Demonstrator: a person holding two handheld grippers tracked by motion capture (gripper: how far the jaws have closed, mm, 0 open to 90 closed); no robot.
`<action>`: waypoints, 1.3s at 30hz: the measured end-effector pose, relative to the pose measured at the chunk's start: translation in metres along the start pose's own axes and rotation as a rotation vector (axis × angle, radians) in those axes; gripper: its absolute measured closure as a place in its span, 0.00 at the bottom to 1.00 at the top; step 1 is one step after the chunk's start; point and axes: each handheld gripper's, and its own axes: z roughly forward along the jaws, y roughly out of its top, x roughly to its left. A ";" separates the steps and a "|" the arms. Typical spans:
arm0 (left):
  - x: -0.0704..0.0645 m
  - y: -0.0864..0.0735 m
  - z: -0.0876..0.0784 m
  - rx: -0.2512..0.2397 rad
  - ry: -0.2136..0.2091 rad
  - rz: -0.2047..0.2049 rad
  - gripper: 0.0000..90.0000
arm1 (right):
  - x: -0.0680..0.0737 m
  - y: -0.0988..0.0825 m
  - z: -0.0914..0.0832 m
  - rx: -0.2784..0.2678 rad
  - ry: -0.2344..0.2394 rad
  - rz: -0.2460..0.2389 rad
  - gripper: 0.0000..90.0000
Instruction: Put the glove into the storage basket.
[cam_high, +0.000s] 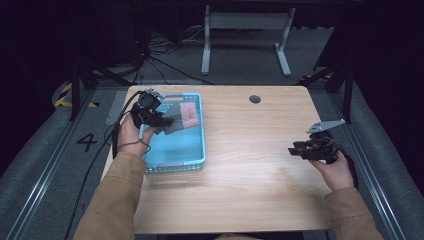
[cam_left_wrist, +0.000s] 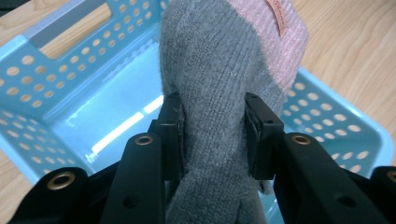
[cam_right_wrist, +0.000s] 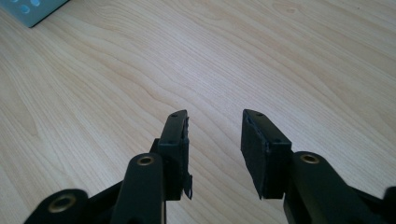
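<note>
Left gripper (cam_high: 159, 119) clamps a grey-and-pink sock (cam_left_wrist: 219, 93) over the blue basket (cam_high: 176, 159); wrist angled inward. Right gripper (cam_high: 295, 150) hovers level above the table (cam_high: 260, 175), jaws apart, empty.

1. Knit sock (cam_left_wrist: 210, 93): toe cut off by the top edge, lower end hidden behind the jaws in the left gripper view.
2. Pink tag (cam_left_wrist: 279, 16) lettering too small to read.
3. Blue basket (cam_right_wrist: 32, 9): just a corner at the top-left edge in the right gripper view.
</note>
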 end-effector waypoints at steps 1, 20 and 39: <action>0.003 -0.001 0.001 0.001 0.002 -0.005 0.72 | 0.000 -0.001 -0.001 0.001 -0.001 0.001 0.68; 0.023 -0.001 0.039 0.065 -0.007 -0.031 0.72 | 0.003 -0.013 -0.012 -0.002 -0.025 0.018 0.68; 0.028 -0.001 0.080 0.235 -0.007 -0.031 0.71 | 0.006 -0.017 -0.014 -0.002 -0.021 0.008 0.67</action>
